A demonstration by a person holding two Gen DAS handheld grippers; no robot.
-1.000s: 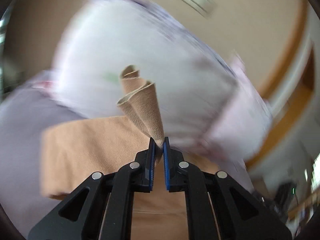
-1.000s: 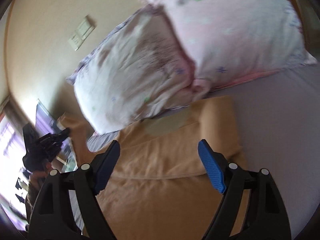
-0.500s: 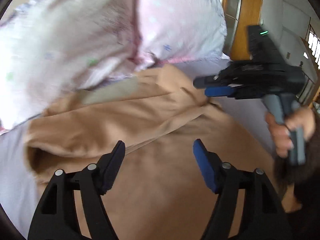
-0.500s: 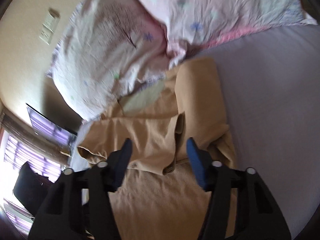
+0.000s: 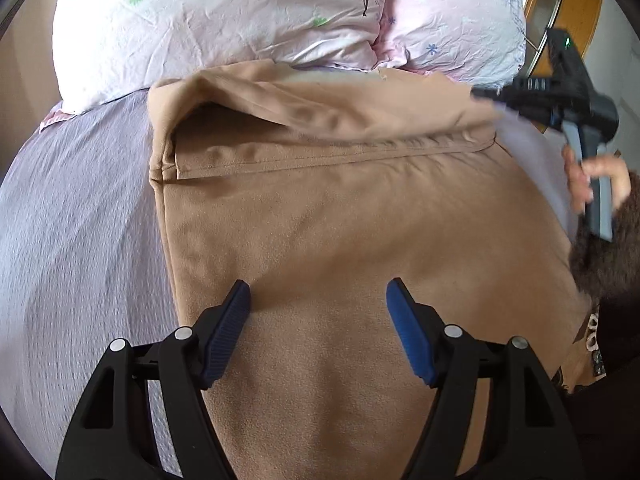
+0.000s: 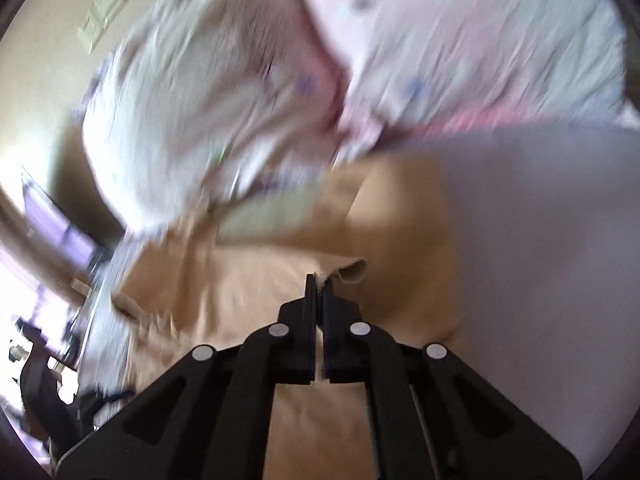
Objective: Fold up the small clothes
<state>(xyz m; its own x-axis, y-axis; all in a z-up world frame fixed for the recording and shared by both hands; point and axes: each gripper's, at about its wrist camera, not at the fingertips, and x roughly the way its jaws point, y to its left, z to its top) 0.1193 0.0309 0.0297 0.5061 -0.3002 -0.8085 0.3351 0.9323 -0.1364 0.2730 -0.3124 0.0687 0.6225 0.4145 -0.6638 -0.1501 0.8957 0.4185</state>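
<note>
A tan garment [image 5: 320, 220] lies spread on the lilac bed sheet [image 5: 76, 220], its far part folded over near the pillows. My left gripper [image 5: 318, 300] is open and empty just above the garment's near middle. My right gripper [image 6: 319, 284] is shut on the garment's hem [image 6: 352, 272] at its right side and lifts it a little. The right gripper also shows in the left wrist view [image 5: 560, 104], at the garment's far right corner, blurred. The garment fills the lower part of the right wrist view [image 6: 240, 300].
Two pale pink printed pillows [image 5: 224, 20] lie against the garment's far edge and also fill the top of the right wrist view [image 6: 280, 80]. A beige wall with a switch plate [image 6: 104, 12] stands behind. A wooden frame [image 5: 576, 8] stands at the far right.
My left gripper let go of the garment's fold and opened, then moved over its middle. My right gripper closed from wide open onto the garment's right hem.
</note>
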